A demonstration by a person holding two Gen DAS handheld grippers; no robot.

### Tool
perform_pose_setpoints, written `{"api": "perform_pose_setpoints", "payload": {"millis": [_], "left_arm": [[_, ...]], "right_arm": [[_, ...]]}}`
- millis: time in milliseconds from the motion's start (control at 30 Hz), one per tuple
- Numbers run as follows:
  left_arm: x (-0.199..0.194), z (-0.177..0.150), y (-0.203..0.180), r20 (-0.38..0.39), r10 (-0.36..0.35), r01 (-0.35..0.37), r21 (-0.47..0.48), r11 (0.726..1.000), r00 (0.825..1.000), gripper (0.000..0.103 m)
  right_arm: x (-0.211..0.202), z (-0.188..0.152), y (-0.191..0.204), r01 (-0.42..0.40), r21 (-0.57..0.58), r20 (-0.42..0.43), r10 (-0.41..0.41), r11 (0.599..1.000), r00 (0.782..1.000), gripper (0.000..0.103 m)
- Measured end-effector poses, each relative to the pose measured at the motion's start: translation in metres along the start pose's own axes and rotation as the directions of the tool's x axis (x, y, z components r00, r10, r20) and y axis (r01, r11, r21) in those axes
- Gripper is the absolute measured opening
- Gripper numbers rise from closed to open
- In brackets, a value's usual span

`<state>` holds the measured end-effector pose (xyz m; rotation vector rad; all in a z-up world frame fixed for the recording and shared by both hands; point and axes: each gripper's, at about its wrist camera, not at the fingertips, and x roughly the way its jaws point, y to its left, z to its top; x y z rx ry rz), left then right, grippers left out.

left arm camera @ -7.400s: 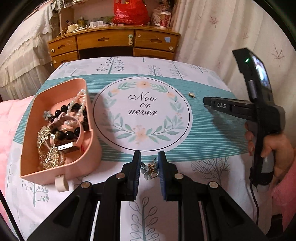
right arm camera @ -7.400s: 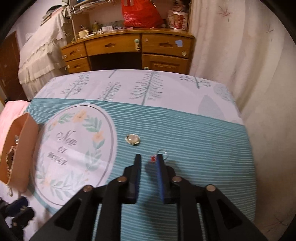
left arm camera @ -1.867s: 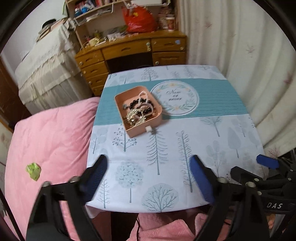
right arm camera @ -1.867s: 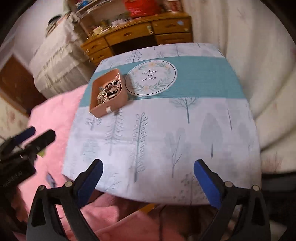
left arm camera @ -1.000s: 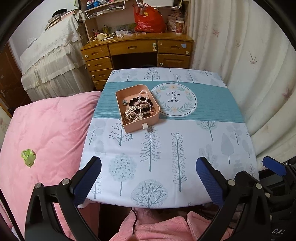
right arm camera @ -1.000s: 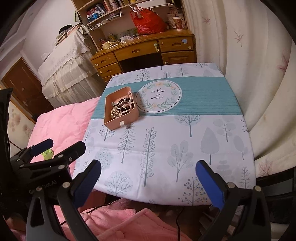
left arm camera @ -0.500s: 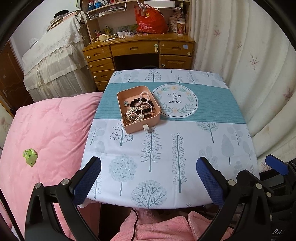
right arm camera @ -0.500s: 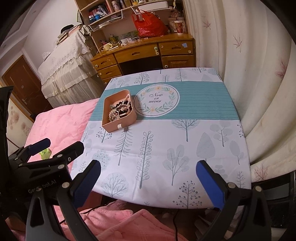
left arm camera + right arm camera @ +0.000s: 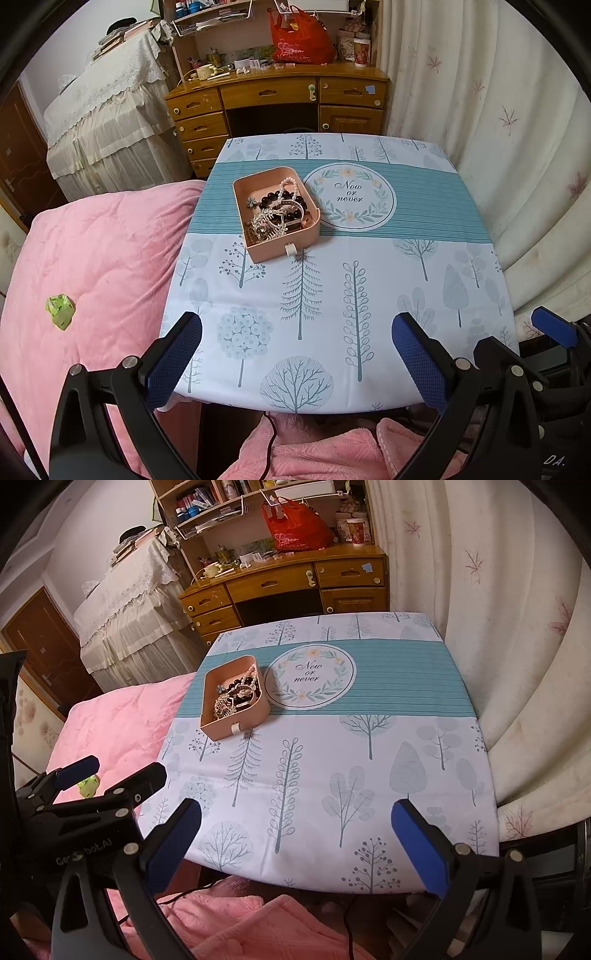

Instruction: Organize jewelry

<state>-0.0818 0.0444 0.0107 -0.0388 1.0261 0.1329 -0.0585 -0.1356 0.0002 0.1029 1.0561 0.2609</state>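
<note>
With both the left gripper [image 9: 293, 354] and the right gripper [image 9: 295, 843] held back, fingers wide apart and empty, the shallow pink plastic tray [image 9: 282, 246] heaped with tangled jewelry [image 9: 275, 216] sits near the tree-print counter [image 9: 369, 295]'s left edge, where a careless nudge could likely tip it onto the pink bed quilt [image 9: 92, 266].

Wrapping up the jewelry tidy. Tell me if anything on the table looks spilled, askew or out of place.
Nothing looks spilled. The jewelry sits heaped and tangled inside the pink tray, and no loose pieces show on the tablecloth. The tray sits slightly askew to the table edges. A small green scrap lies on the pink blanket beside the table.
</note>
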Motion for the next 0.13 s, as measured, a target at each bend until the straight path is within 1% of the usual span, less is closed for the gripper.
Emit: {"api": "perform_pose_setpoints", "payload": {"millis": [133], "left_arm": [[-0.0003,-0.0002,-0.0003,0.001,0.001,-0.001,0.001,1.000,1.000,0.102]], "right_arm": [[0.0014,-0.0014,-0.0021,0.003,0.001,0.000,-0.003,1.000,1.000,0.103]]}}
